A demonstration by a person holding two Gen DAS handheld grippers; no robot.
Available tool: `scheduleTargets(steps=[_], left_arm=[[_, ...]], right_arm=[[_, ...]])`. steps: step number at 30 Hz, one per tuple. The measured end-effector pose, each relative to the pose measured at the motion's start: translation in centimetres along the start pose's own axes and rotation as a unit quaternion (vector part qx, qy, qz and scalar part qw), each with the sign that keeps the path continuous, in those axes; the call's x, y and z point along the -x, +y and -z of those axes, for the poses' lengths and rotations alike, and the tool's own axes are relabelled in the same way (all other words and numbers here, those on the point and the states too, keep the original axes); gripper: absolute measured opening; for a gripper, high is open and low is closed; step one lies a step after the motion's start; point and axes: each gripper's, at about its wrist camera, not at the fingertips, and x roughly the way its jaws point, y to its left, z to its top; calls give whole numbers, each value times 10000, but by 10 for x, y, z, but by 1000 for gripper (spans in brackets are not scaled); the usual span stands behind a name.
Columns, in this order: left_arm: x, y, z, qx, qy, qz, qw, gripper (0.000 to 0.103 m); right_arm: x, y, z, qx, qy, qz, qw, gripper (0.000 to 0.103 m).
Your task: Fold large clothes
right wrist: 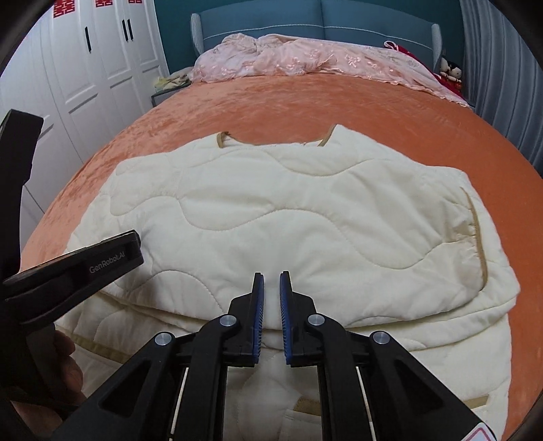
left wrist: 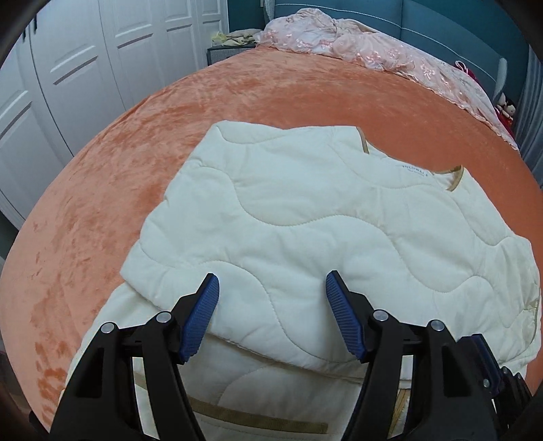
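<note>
A cream quilted jacket (left wrist: 305,217) with tan trim lies on the orange bedspread, its sleeves folded over the body. It also shows in the right wrist view (right wrist: 288,210). My left gripper (left wrist: 271,288) is open and empty, held just above the jacket's near fold edge. My right gripper (right wrist: 271,281) has its blue pads close together with a narrow gap, above the folded edge; nothing is visibly pinched. The left gripper's black arm (right wrist: 85,264) shows at the left of the right wrist view.
The orange bedspread (left wrist: 135,152) surrounds the jacket. A pink lace blanket (right wrist: 305,57) lies bunched at the blue headboard (right wrist: 339,20). White wardrobe doors (left wrist: 68,68) stand to the left. Grey curtain (right wrist: 502,68) hangs at the right.
</note>
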Motion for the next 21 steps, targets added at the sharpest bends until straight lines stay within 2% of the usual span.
scheduleTargets(steps=[6,21], left_arm=[[-15,-4,10,-113,-12,-83,9999,63],[-24,-6,24,-224,-268,-129,9993,64]], right_arm=[[-17,0,8,37,173,15,9998,8],[-27,0,18,63,130,-1,9999,7]])
